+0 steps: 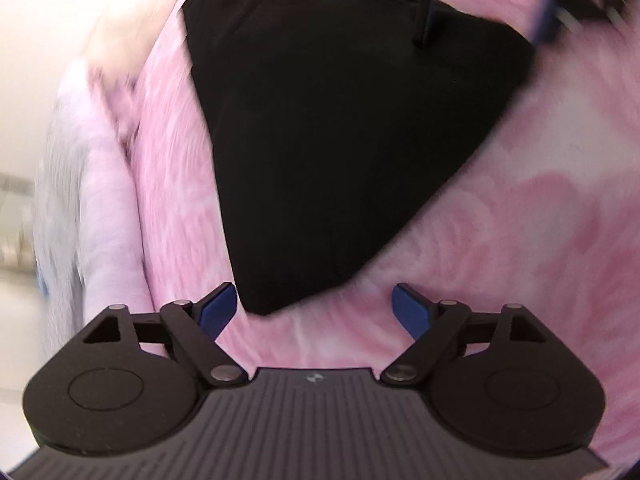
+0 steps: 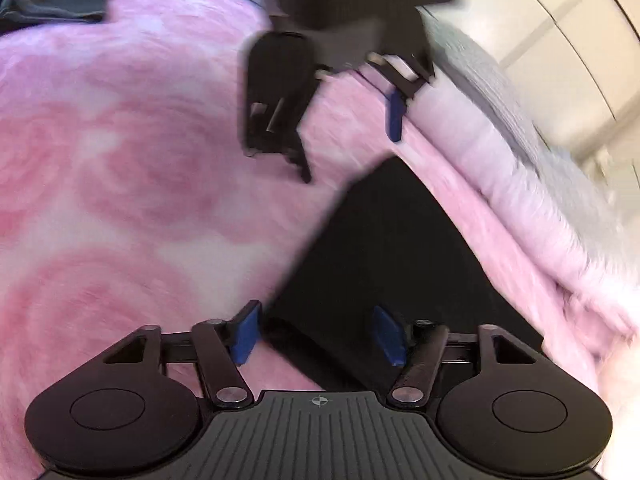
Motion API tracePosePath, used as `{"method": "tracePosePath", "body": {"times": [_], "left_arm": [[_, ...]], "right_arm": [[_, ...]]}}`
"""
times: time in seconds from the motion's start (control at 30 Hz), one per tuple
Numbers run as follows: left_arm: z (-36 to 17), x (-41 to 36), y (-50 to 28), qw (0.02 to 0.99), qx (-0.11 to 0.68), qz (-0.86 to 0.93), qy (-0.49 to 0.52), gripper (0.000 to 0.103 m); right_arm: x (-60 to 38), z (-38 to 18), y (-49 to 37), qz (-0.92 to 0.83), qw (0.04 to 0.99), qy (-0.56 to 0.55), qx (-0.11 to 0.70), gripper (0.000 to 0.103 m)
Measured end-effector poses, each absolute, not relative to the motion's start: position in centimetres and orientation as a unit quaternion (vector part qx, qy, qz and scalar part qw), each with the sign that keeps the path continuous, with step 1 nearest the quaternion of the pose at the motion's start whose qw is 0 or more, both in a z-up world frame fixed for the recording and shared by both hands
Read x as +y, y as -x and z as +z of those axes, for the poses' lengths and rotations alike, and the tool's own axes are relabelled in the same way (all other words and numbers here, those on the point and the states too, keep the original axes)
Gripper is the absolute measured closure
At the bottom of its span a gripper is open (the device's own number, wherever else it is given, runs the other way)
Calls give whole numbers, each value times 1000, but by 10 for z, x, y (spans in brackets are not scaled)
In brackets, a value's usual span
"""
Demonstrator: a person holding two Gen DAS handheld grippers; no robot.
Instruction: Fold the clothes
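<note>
A black garment [image 1: 340, 140] lies flat on the pink rose-patterned blanket [image 1: 520, 220], folded to a rough wedge. Its near corner reaches in between the blue pads [image 1: 218, 308] of my left gripper [image 1: 314, 308], which stands wide open and presses on nothing. At the garment's far edge my right gripper [image 1: 480, 40] shows blurred. In the right wrist view the black garment [image 2: 380, 248] runs between my right gripper's [image 2: 318, 334] pads [image 2: 248, 332]. They straddle a fold of it with a gap left and do not pinch. Beyond the garment's far tip my left gripper [image 2: 348, 152] hangs blurred.
Folded pale pink and grey bedding [image 2: 520, 168] is stacked along the bed's edge beside the garment. A heap of dark clothes [image 2: 52, 0] lies at the far left of the blanket [image 2: 120, 180]. White floor or furniture [image 1: 24, 60] lies past the bed edge.
</note>
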State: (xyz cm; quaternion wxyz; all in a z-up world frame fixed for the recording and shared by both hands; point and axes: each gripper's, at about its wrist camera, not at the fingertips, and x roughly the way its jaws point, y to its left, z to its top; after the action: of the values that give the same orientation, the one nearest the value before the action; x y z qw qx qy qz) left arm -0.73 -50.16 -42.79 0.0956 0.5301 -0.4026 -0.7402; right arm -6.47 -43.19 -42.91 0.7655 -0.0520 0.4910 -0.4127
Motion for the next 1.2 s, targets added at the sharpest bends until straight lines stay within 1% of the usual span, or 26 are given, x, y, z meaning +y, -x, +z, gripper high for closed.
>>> {"method": "tracePosePath", "body": {"times": [0.07,0.1,0.17,0.2,0.23,0.27,0.3,0.33,0.37,0.43,0.53,0.7,0.83,0.9,1.03,1.13,1.2], "left_arm": [[-430,-506,10,68,-433,-734,-520,18],[-430,-510,11,54,-440,-731,-519,19],[-428,-518,14,28,-447,-726,-522,26],[-428,-521,17,16,-450,-723,-524,37],[-427,-525,19,8,-454,-719,-526,54],[-427,-528,22,4,-456,-716,-529,62],[-426,-531,26,5,-456,-713,-532,75],[-426,-533,29,6,-454,-712,-536,81],[-424,-534,32,6,-447,-712,-541,82],[-419,-535,36,12,-433,-715,-548,89],[-398,-532,34,38,-418,-726,-545,93],[-362,-512,19,69,-401,-732,-547,94],[-331,-477,-13,78,-376,-723,-574,94],[-318,-458,-35,78,-354,-713,-600,94],[-288,-433,-61,83,-284,-703,-647,94],[-257,-431,-49,91,-248,-712,-650,94],[-228,-445,-19,98,-235,-722,-643,93]], "right_arm": [[-433,-427,71,-407,774,48,484,83],[-433,-425,74,-410,777,43,477,86],[-440,-413,85,-415,786,14,458,97],[-442,-405,90,-417,791,2,447,98],[-444,-398,94,-419,796,-8,437,99],[-446,-390,99,-420,801,-18,426,99],[-448,-383,104,-421,805,-29,417,99],[-450,-378,108,-422,807,-37,411,99],[-451,-373,111,-422,810,-44,406,100],[-450,-360,116,-420,812,-48,402,100],[-446,-342,117,-406,821,-41,400,100],[-431,-320,104,-386,827,-29,407,100],[-405,-302,80,-371,838,-44,397,100],[-390,-291,66,-352,852,-58,384,100],[-371,-266,51,-306,881,-105,344,100],[-377,-242,76,-305,887,-163,305,100],[-389,-225,109,-320,885,-196,275,100]]}}
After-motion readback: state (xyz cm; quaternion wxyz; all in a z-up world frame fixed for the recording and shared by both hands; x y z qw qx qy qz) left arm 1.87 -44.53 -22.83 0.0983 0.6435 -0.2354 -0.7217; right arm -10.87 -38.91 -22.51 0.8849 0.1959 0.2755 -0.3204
